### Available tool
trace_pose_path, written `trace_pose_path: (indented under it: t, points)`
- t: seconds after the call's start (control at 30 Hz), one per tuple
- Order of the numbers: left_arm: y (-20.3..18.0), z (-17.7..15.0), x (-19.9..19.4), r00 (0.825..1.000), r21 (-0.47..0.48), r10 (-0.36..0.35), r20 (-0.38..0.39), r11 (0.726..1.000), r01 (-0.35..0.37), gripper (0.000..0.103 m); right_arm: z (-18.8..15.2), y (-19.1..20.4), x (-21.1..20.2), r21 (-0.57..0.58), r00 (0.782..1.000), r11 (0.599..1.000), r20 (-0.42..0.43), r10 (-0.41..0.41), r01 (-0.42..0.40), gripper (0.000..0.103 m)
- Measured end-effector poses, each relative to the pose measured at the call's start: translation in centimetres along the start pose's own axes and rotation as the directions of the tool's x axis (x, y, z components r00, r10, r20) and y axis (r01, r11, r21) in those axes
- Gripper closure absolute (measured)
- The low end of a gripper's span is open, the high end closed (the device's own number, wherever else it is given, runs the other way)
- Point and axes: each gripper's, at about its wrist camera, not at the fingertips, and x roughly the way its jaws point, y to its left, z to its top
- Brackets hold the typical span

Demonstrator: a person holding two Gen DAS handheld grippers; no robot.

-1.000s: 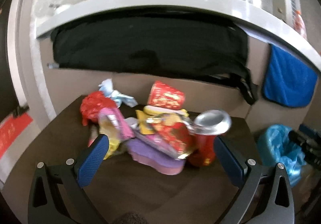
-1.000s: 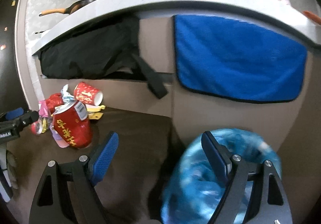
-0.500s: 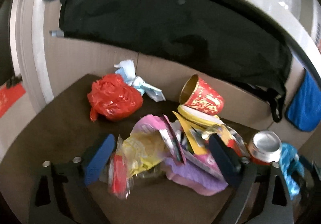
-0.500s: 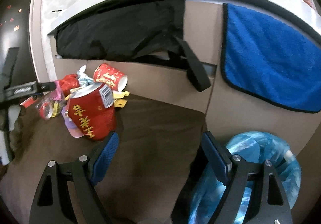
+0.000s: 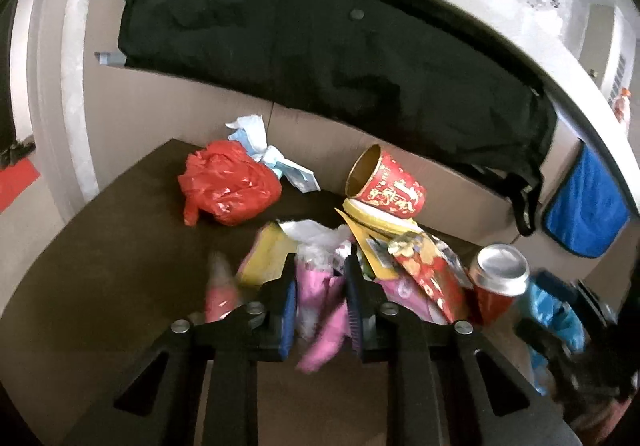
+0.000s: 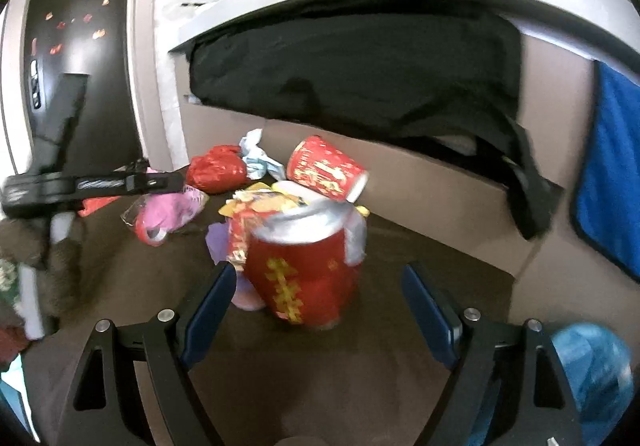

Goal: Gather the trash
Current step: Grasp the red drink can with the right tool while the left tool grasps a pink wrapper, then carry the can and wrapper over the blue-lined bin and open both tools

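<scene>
Left tool (image 5: pixel 320 298) moved in, closing on pink wrapper (image 5: pixel 320 310), right tool (image 6: pixel 320 298) spread, labels unreadable.

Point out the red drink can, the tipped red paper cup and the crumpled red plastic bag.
red drink can (image 6: pixel 308 282): right wrist view, on its front wall with the gold print.
red paper cup (image 5: pixel 394 192): left wrist view, on its printed side wall.
red plastic bag (image 5: pixel 228 188): left wrist view, middle of the crumpled bundle.

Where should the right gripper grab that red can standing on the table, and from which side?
Take the red can across the middle of its round body, coming in level from the front as the right gripper already faces it. It stands upright and fits between the open jaws. Wrappers crowd its back and left, so other approaches look cluttered.
</scene>
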Motion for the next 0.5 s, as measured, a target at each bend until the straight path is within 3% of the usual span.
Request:
trace_pose_path:
  t: [0.17, 0.33, 0.5]
  points:
    - [-0.2, -0.8, -1.7, 1.0, 0.023, -0.019, 0.016, 1.0, 0.018, 0.083, 1.2, 0.2, 2.4, -0.024, 0.999, 0.999, -0.004, -0.04, 0.04, 0.021]
    - [-1.2, -1.8, -2.2, 0.999, 0.047, -0.044, 0.011, 0.998, 0.044, 0.084, 2.0, -0.4, 4.5, 0.014, 0.999, 1.0, -0.028, 0.026, -0.025, 0.021]
    - [-2.2, -2.5, -2.3, 0.999, 0.048, -0.04, 0.002, 0.998, 0.04, 0.084, 2.0, -0.8, 6.7, 0.043, 0.991, 0.997, -0.115, 0.064, -0.059, 0.02]
